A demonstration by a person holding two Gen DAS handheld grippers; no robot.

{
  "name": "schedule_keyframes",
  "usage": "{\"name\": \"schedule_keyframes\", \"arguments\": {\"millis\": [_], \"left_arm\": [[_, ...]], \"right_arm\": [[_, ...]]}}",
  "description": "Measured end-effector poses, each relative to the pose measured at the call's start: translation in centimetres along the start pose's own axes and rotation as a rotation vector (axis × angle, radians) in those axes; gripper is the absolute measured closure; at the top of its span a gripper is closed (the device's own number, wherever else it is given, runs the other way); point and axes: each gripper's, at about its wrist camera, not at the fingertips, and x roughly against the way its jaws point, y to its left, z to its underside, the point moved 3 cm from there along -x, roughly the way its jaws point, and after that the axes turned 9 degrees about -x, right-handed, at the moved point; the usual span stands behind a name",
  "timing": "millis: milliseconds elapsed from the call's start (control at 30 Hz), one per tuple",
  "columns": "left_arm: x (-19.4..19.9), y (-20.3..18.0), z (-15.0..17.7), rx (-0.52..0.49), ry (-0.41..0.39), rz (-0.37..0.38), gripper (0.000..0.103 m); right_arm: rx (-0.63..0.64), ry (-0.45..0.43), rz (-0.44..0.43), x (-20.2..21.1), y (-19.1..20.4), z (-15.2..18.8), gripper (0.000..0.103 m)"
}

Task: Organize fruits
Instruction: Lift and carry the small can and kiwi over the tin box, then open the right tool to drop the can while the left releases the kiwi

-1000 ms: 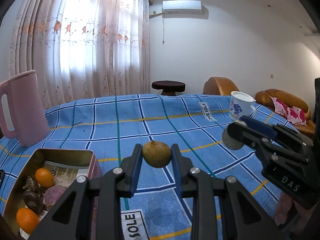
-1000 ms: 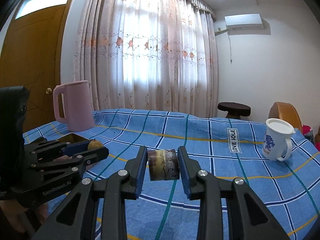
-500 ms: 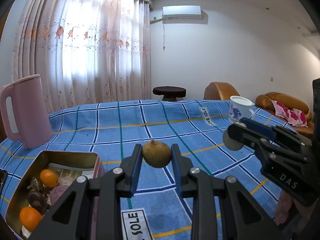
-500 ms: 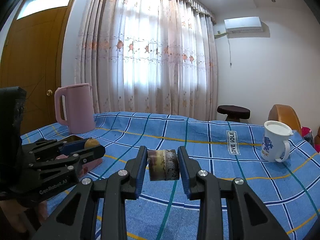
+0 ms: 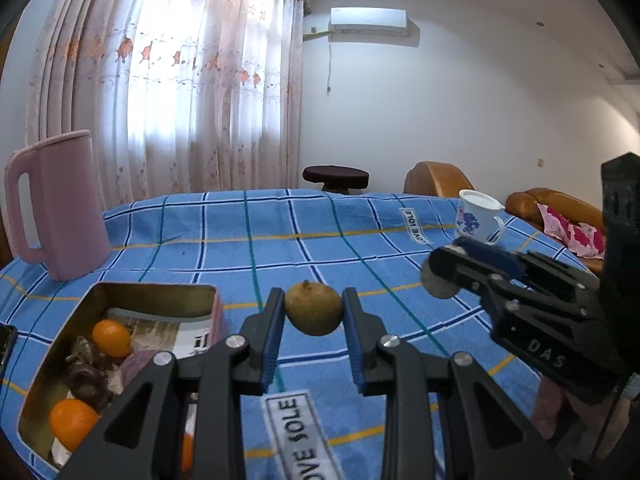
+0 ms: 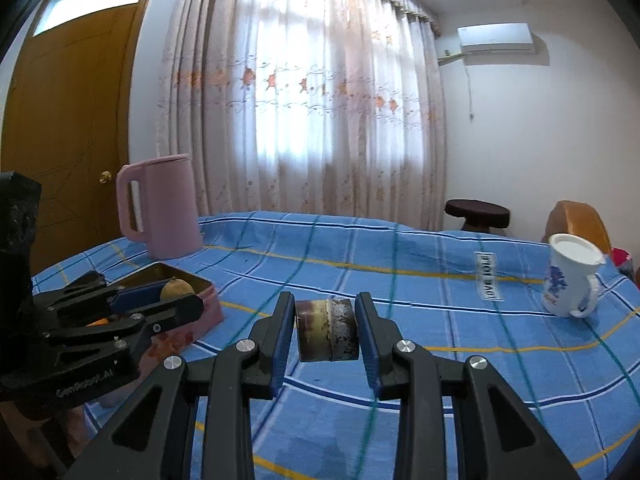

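Left hand-held gripper (image 5: 314, 314) is clamping a brown fruit (image 5: 314, 309) right of the tin (image 5: 156, 294); right hand-held gripper (image 6: 325, 330) is clamping a dark cylinder (image 6: 326, 330). Advise releasing low inside the tin, avoiding bruising.

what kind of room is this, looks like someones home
Most likely a home living room. A leather sofa with a pink cushion sits past the table, floral curtains cover a bright window, and a wall air conditioner hangs above.
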Motion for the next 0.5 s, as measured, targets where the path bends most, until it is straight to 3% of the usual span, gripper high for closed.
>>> {"name": "schedule_keyframes", "arguments": {"millis": [233, 500], "left_arm": [[2.2, 2.9, 0.5, 0.026, 0.021, -0.036, 0.073], [4.4, 7.5, 1.5, 0.053, 0.064, -0.140, 0.073]], "right_arm": [[-0.006, 0.036, -0.102, -2.0, 4.0, -0.5, 0.070], [0.038, 0.065, -0.248, -3.1, 10.5, -1.1, 0.070]]}}
